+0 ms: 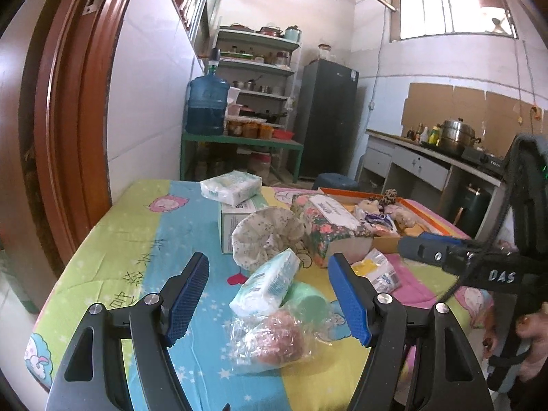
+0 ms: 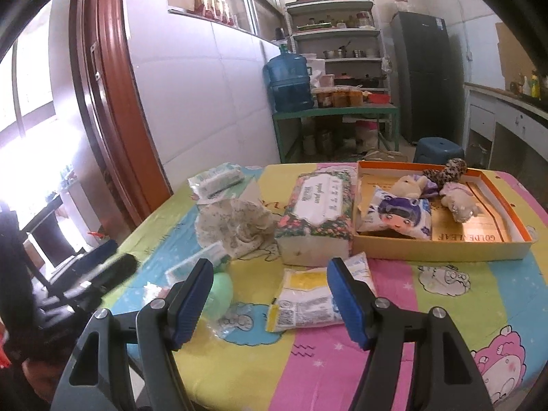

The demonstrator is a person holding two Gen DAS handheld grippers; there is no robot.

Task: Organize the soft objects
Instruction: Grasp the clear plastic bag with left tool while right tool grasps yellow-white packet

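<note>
My left gripper (image 1: 269, 296) is open and empty, just above a tissue pack (image 1: 265, 282), a green roll (image 1: 308, 296) and a clear bag of pink stuff (image 1: 274, 337). My right gripper (image 2: 269, 296) is open and empty over a yellow-white tissue pack (image 2: 308, 294); it also shows at the right of the left wrist view (image 1: 424, 250). An orange-rimmed box (image 2: 441, 245) holds a cartoon tissue pack (image 2: 399, 215), plush toys (image 2: 459, 202) and a leopard scrunchie (image 2: 445, 171). A floral tissue pack (image 2: 316, 212) and a flowered cloth cap (image 2: 236, 224) lie left of the box.
The table has a bright cartoon cloth (image 2: 445, 308). A white tissue pack (image 1: 231, 186) sits on a carton (image 1: 227, 224) at the back. A wooden door frame (image 1: 68, 102) stands left. Shelves (image 1: 257, 78), a water jug (image 1: 207, 102), a fridge (image 1: 325, 120) and a blue stool (image 2: 438, 149) stand behind.
</note>
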